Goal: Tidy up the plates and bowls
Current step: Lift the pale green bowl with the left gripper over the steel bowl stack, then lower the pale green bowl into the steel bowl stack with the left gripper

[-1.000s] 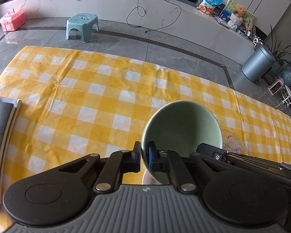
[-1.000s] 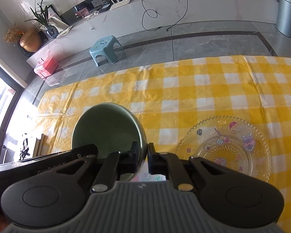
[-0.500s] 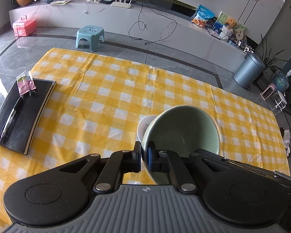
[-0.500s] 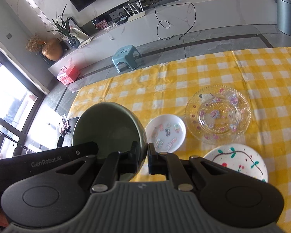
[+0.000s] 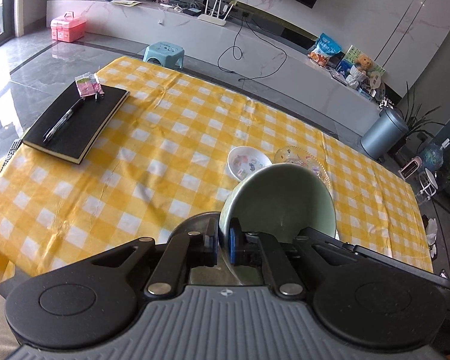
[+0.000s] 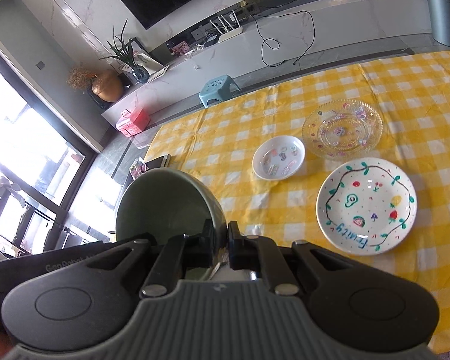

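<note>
So both grippers are hanging onto the same green bowl [image 5: 277, 198], one on each side of its rim. The left gripper [image 5: 223, 247] is pinching the bowl's left rim with its jaws nearly shut on the wall, and the right gripper [image 6: 220, 247] is doing the same on the opposite rim. The bowl is sitting tipped up on edge above the near side of the worktop [image 5: 135, 162], its opening facing toward the near right, and it's looking empty inside.

Out on the yellow checked cloth, a small white dish [image 6: 278, 157] with little stickers in it is lying flat, just left of a clear glass plate [image 6: 342, 129]. A white painted plate [image 6: 366, 205] is sitting nearer, on the right. Far left, a black notebook [image 5: 78, 123] is carrying a pen [image 5: 63, 121].
</note>
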